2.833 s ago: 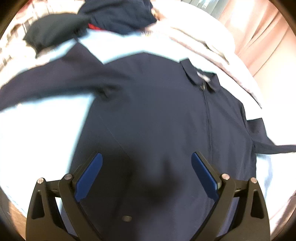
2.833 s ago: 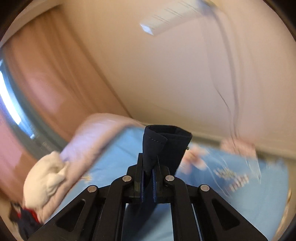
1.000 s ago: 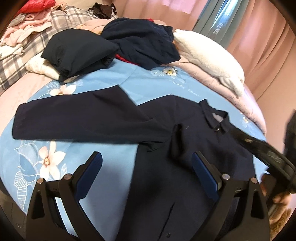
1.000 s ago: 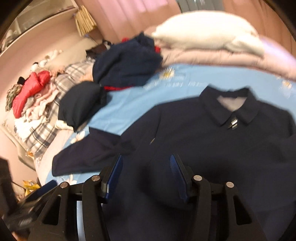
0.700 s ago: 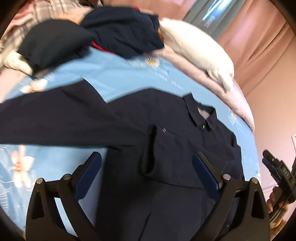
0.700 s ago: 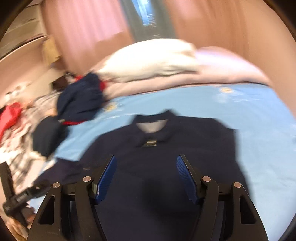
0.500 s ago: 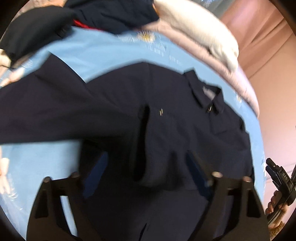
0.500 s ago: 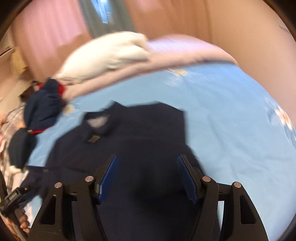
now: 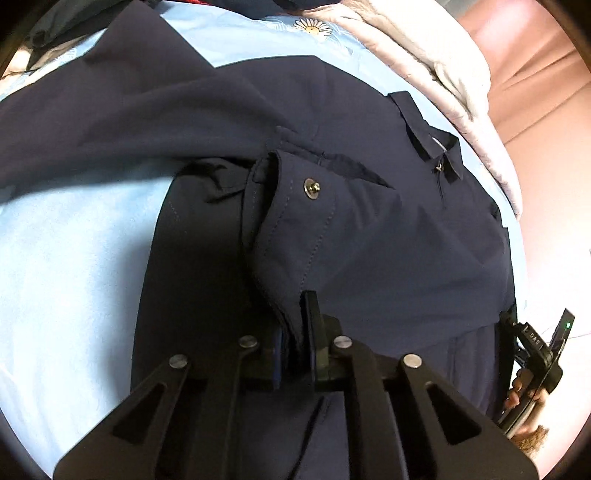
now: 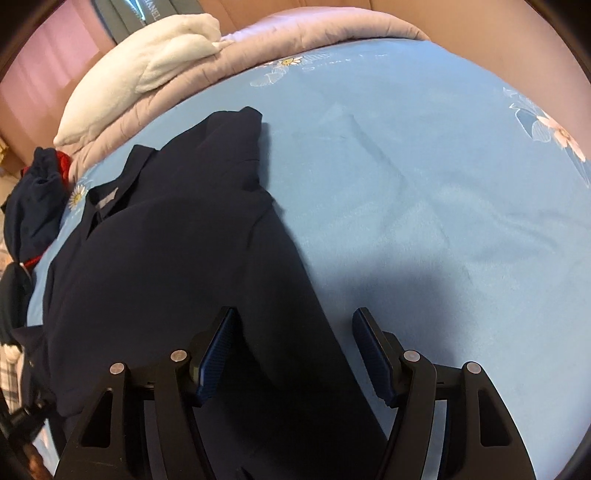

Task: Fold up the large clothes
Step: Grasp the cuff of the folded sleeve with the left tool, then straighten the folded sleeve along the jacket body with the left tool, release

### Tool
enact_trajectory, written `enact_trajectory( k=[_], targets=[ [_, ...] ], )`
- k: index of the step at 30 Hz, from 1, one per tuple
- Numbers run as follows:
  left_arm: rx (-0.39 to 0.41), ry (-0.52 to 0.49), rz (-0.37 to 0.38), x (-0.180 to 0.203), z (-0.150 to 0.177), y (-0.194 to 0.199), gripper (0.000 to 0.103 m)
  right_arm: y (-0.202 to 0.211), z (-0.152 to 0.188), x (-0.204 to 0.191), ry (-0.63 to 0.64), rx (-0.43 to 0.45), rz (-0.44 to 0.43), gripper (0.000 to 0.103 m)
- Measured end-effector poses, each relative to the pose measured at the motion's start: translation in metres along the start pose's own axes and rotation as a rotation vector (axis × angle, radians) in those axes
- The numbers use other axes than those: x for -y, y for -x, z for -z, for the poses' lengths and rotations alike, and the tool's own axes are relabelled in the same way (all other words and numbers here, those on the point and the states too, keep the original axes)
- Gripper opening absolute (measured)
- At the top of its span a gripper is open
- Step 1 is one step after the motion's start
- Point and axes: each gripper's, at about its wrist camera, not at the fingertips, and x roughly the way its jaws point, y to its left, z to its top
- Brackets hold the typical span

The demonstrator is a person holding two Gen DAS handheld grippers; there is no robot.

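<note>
My left gripper point(image 9: 295, 332) has just closed its jaws on the snap-buttoned sleeve cuff point(image 9: 295, 229) of the navy jacket point(image 9: 388, 229), pinching the cuff's lower edge. My right gripper point(image 10: 291, 354) hangs open over the jacket's side edge, apparently not touching it. The jacket lies collar-up on a light blue floral bedsheet point(image 10: 424, 166), with a white pillow point(image 10: 147, 62) beyond.

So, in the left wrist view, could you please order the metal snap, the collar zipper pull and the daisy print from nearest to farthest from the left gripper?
1. Metal snap, on the cuff just above the left gripper.
2. Collar zipper pull, farther up and right.
3. Daisy print, on the blue sheet at the top.
</note>
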Motion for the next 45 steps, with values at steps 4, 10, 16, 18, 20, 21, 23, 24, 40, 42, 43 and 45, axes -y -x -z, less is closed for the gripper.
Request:
enact_trajectory(
  k=[4,10,16,18,20,21,23,24,40,42,43,45],
  targets=[
    [-0.006,-0.011,0.03,0.004,-0.007,0.009,0.029,-0.002,-0.003,-0.006,0.027,0.009,0.027,0.067],
    [0.022,-0.005,0.112,0.011,-0.033,0.009,0.07,-0.005,-0.006,-0.003,0.024,0.021,0.023,0.067],
    [-0.006,0.005,0.042,0.016,-0.045,-0.016,0.022,-0.002,0.0,0.002,0.024,0.031,0.028,0.067],
    [-0.001,-0.018,0.028,0.02,-0.043,-0.017,0.011,-0.002,0.0,0.001,0.023,0.034,0.03,0.067],
    [0.044,-0.051,0.017,0.03,-0.042,-0.009,0.007,-0.002,0.0,0.001,0.023,0.038,0.032,0.067],
    [0.065,-0.073,0.002,0.035,-0.043,-0.005,0.006,-0.002,0.0,0.001,0.023,0.04,0.034,0.067],
    [0.121,-0.114,-0.02,0.047,-0.049,0.008,0.006,-0.001,0.001,0.0,0.029,0.045,0.038,0.067],
    [0.141,-0.137,-0.021,0.056,-0.054,0.015,0.006,-0.001,0.001,-0.001,0.031,0.046,0.039,0.067],
    [0.084,-0.193,-0.151,0.051,-0.099,-0.04,0.009,-0.006,0.003,-0.016,0.063,0.058,0.063,0.067],
    [0.08,-0.191,-0.165,0.046,-0.096,-0.049,0.012,-0.007,0.002,-0.016,0.063,0.06,0.066,0.067],
    [0.082,-0.198,-0.173,0.045,-0.094,-0.052,0.013,-0.008,0.002,-0.016,0.063,0.06,0.068,0.067],
    [0.087,-0.211,-0.182,0.046,-0.094,-0.053,0.014,-0.008,0.001,-0.016,0.066,0.061,0.072,0.067]
  ],
)
